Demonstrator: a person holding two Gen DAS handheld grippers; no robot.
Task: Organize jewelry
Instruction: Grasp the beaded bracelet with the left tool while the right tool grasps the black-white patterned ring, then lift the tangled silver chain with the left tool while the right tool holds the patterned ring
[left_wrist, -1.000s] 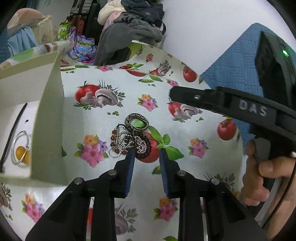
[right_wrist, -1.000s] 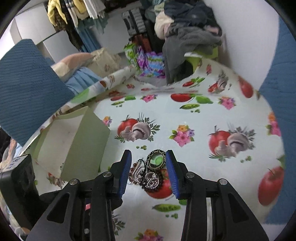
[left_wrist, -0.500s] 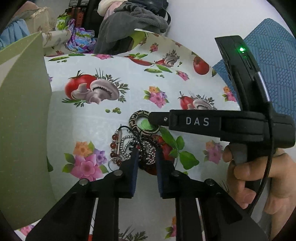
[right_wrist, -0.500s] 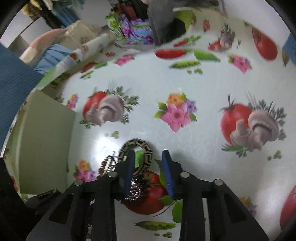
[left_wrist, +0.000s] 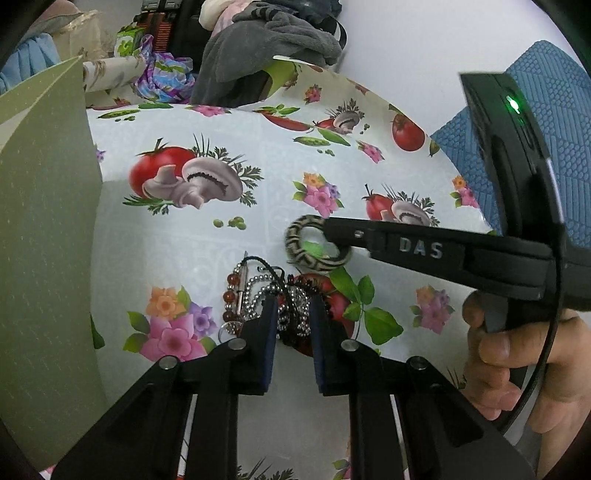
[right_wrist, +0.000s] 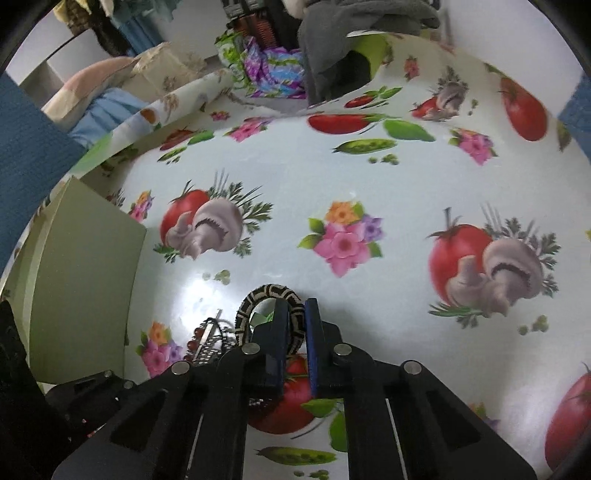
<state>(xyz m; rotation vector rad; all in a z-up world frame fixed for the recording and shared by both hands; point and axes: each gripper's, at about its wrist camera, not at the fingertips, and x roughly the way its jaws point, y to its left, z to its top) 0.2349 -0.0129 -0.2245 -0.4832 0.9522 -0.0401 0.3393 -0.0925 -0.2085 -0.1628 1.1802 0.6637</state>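
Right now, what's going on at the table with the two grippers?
A person is sorting a small heap of jewelry on a flowered tablecloth. The right gripper has closed on the rim of a black-and-cream patterned bangle, one finger inside the ring. The left gripper has its fingers down around the tangle of beaded chains, pinching into it. Nothing is lifted yet. A pale green box stands to the left.

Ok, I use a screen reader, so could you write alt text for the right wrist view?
The right hand-held gripper is shut on the rim of a black-and-cream patterned bangle lying on a tablecloth printed with tomatoes, mushrooms and flowers. A tangle of beaded jewelry lies just left of it, beside a pale green box.
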